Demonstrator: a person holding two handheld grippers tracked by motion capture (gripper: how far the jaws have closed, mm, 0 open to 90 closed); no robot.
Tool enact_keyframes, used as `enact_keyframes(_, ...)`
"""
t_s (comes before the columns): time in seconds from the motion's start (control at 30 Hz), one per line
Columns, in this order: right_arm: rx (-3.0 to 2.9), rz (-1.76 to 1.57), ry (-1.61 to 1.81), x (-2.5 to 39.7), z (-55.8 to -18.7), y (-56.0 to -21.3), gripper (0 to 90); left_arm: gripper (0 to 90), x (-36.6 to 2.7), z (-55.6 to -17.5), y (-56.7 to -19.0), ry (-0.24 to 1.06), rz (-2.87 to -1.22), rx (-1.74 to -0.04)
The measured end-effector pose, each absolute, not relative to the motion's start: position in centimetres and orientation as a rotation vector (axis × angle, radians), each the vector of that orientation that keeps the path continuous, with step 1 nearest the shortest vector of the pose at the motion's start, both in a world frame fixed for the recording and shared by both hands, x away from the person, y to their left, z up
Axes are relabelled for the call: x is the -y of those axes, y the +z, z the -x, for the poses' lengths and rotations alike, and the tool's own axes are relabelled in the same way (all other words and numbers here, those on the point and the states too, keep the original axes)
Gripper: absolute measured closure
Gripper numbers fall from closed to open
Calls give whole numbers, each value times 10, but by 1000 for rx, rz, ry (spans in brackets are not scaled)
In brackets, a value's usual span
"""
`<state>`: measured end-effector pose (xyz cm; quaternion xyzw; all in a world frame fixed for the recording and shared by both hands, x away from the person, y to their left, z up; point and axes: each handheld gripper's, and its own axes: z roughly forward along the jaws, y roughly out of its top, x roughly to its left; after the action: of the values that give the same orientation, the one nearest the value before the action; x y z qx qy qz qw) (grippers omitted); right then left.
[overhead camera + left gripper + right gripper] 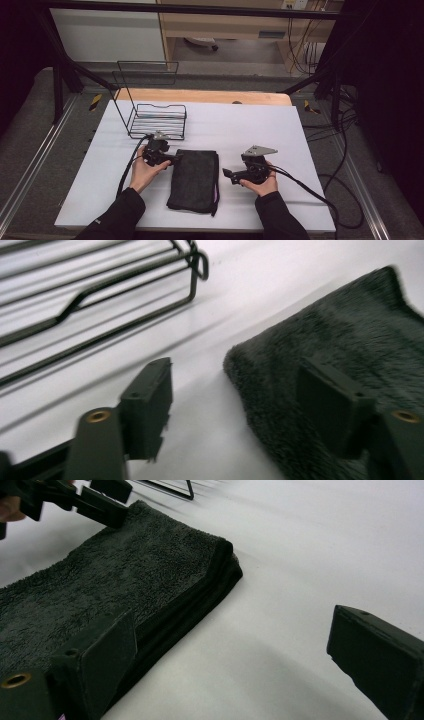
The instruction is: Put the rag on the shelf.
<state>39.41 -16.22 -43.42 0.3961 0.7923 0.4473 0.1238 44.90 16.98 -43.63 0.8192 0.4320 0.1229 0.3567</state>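
A folded black towel (pixel 194 180) lies on the white table top (pixel 250 125), near the front. My left gripper (pixel 176 158) is at the towel's far left corner. In the left gripper view it (pixel 240 407) is open, with one jaw above the towel (pixel 340 335) and the other over bare table. My right gripper (pixel 226 174) is just off the towel's right edge. It (pixel 235 670) is also open, with one jaw at the towel's folded edge (pixel 125 575) and the other over the table. Both grippers are empty.
A black wire rack (pixel 157 117) stands behind the towel at the back left, close to the left gripper; its bars (pixel 100 290) show in the left gripper view. Cables trail from both grippers toward the front and right. A wooden strip (pixel 200 96) edges the table's far side.
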Motion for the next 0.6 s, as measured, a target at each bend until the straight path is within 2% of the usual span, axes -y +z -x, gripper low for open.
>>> enact_keyframes(0.17,-2313,-1169,1304,161,-395,-436,69,458,-168,-453,-444,243,-2092,-1138)
enact_keyframes(0.33,-2316,-1180,1299,158,-396,-440,86,648,-165,-450,-444,194,-2103,-1119)
enact_keyframes(0.6,-2285,-1201,1313,149,-407,-437,102,727,-163,-448,-446,185,-2098,-1120)
